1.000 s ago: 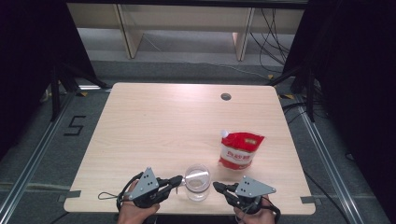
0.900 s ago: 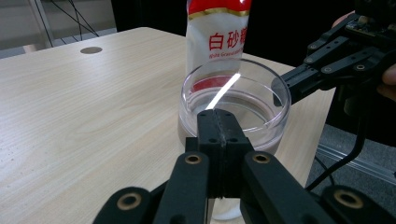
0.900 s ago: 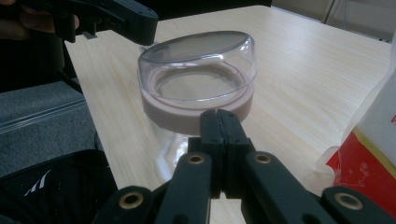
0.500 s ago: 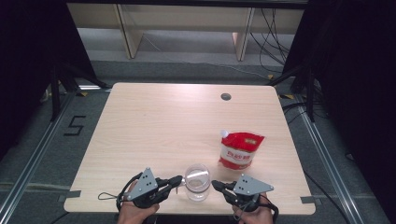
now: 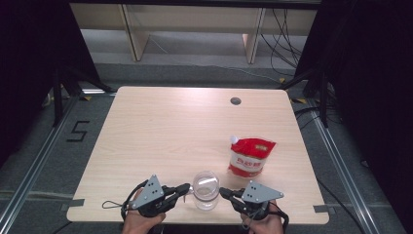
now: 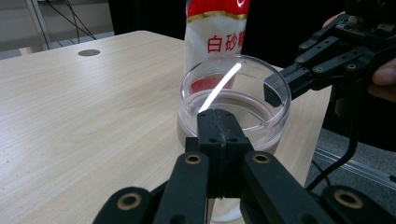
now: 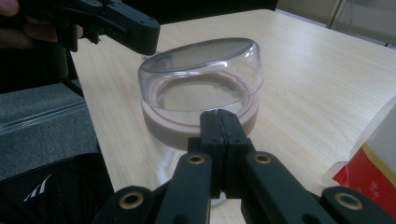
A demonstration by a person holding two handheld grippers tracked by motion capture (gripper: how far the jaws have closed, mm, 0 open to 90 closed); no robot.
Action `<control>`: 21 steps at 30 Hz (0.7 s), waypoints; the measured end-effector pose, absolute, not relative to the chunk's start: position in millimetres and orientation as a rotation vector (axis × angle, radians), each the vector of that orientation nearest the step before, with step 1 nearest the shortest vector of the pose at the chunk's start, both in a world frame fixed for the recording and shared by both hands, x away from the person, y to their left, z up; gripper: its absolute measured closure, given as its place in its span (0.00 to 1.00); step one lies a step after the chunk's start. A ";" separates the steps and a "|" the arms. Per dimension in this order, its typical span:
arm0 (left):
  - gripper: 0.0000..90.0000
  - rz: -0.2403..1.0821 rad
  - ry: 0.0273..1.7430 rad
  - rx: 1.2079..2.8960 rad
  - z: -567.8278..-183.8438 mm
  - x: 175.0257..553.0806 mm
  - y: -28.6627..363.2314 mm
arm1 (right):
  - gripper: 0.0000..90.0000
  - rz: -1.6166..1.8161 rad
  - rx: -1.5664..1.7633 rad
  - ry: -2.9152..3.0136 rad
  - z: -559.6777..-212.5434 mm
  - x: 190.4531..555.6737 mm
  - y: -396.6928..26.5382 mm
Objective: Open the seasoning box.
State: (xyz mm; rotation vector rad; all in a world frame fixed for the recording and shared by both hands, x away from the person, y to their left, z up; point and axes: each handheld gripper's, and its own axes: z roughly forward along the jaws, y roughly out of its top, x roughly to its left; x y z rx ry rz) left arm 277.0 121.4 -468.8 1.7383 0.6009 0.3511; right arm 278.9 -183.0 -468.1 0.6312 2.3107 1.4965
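- Our left gripper [image 5: 185,187] rests at the table's near edge with its jaws pressed together on nothing, its tip just left of the clear jar [image 5: 205,189].
- Our right gripper [image 5: 224,192] mirrors it from the jar's right side, jaws likewise closed and empty, tip close to the glass.
- Between the two tips, the jar stands upright near the table's [image 5: 170,126] near edge, lid on.
- Just beyond the jar to the right, we see a red and white pouch [image 5: 251,157] lying close to the right edge.
- We have wide bare wood across the left and far parts of the table, up to a small round hole [image 5: 235,101] by the far edge.
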 end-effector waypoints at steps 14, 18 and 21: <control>0.72 0.315 0.655 1.759 -465.4 278.4 137.7 | 1.00 1.545 0.628 2.287 -463.4 280.4 -183.6; 0.66 0.315 0.661 1.772 -466.6 274.6 142.0 | 1.00 1.534 0.623 2.279 -460.9 280.1 -183.4; 0.60 0.311 0.661 1.793 -468.8 271.9 143.8 | 1.00 1.537 0.629 2.283 -459.5 279.4 -182.8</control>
